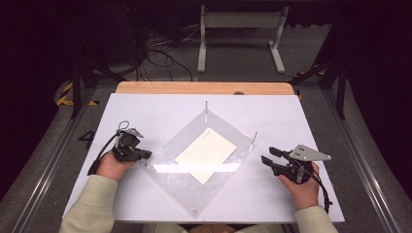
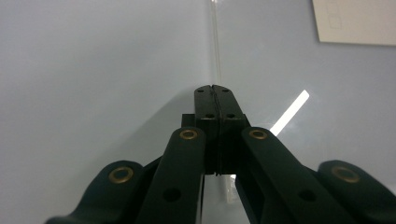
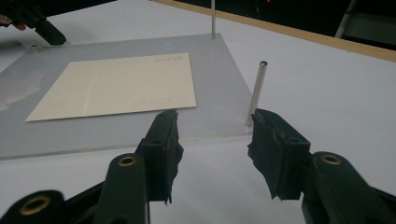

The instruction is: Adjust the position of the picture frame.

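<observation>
The left claw [image 1: 145, 155] rests low on the white table [image 1: 160, 109], its two black jaws pressed flat together with nothing between them. In the left gripper view the closed tips [image 2: 216, 100] sit right at the edge of a clear acrylic plate [image 2: 299, 70], whose rim runs straight ahead of them; a bright strip of reflected light lies just to the side of the tips, and a corner of a cream card [image 2: 355, 21] shows farther ahead and off to one side. The left hand [image 1: 112, 166] grips this tool from behind, a pale sleeve trailing back toward the near table edge.

The right claw [image 1: 270, 156] stands wide, its jaws well apart and empty. In the right gripper view the tape-wrapped jaws frame the near corner of the clear acrylic plate [image 3: 224, 74], which lies just ahead of them on the table. A thin metal post [image 3: 257, 91] stands upright at that corner, just in front of one jaw and not touching it. A second post [image 3: 213, 18] rises at the far corner. The cream card [image 3: 119, 86] lies flat on the plate, ahead of the open jaws and apart from them. The right hand [image 1: 301, 187] holds the tool, with the grey plate on top.
</observation>
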Tool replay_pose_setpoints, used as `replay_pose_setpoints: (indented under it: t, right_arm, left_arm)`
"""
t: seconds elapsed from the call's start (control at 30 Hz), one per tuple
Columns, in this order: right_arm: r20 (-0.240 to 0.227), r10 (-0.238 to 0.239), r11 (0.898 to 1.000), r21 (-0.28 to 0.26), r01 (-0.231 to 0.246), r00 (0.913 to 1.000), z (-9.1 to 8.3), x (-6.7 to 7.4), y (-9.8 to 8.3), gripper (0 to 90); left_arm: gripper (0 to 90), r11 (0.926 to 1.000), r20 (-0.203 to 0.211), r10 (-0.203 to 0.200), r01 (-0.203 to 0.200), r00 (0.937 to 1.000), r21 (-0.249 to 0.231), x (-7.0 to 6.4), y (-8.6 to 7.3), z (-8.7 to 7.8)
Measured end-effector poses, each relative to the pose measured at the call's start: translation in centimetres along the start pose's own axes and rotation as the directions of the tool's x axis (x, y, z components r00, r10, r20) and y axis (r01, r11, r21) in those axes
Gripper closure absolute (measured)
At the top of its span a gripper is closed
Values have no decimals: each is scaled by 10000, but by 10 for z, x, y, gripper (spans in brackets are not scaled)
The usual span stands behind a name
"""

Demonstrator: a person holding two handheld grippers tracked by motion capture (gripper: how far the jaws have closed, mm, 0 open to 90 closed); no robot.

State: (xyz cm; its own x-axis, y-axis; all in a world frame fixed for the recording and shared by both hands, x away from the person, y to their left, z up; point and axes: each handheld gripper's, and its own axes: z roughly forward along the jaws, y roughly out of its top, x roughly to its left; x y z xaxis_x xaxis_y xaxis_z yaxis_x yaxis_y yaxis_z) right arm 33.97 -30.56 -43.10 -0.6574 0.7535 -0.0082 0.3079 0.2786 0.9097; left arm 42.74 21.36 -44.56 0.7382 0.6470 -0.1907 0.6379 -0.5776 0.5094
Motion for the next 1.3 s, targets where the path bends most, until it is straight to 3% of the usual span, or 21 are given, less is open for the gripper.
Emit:
replay_pose_setpoints:
  t: [0.13,0.27,0.3,0.33,0.5,0.53,0.63,0.7,0.8,0.87,0.93,1.03,1.2,1.3]
  right_arm:
    - [-36,56,10000,14,-56,10000,1,-1,0,511]
    - [-21,154,9999,44,-154,9999,1,-3,0,513]
    - [2,155,9999,46,-155,9999,1,-3,1,514]
    - [17,181,9998,56,-181,9998,1,-3,1,515]
    - [221,363,9993,109,-365,9991,2,-6,1,523]
    - [308,430,9990,142,-434,9986,3,-6,1,526]
    - [543,493,9985,202,-505,9973,4,-8,2,531]
    - [735,591,9978,245,-610,9955,4,-10,4,537]
    - [1158,872,9953,317,-915,9894,3,-15,9,553]
    - [1321,967,9939,404,-1028,9865,5,-18,12,562]
    - [1469,1144,9902,631,-1247,9825,10,-21,16,564]
    - [1772,1122,9857,1046,-1321,9778,22,-26,21,596]
    - [2366,793,9774,1728,-1222,9684,46,-40,32,637]
    - [2565,779,9716,1969,-1310,9634,54,-46,36,646]
  left_arm:
    - [900,9982,324,569,-574,9979,162,-13,2,3]
    - [900,9947,1076,946,-984,9897,304,-27,3,8]
    - [900,9947,1076,946,-984,9897,304,-27,3,8]
    - [900,9909,1405,1237,-1298,9823,346,-35,4,11]
    - [900,9835,1828,1688,-1778,9685,336,-53,5,17]
    - [900,9835,1828,1688,-1778,9685,336,-53,5,17]
    - [900,9767,2344,2006,-2128,9512,280,-61,6,22]
    - [900,9738,2504,2151,-2268,9439,184,-64,6,23]
    - [898,9690,2516,2400,-2468,9376,-43,-65,5,23]
    - [866,9671,2348,2512,-2534,9390,-214,-65,4,22]
    - [770,9703,2330,2419,-2350,9419,-573,-64,4,19]
    - [734,9696,2483,2359,-2105,9395,-1246,-64,2,11]
    - [638,9634,2279,2170,-1706,9492,-2066,-65,-5,3]
    - [618,9595,2126,2161,-1670,9530,-2267,-67,-9,1]
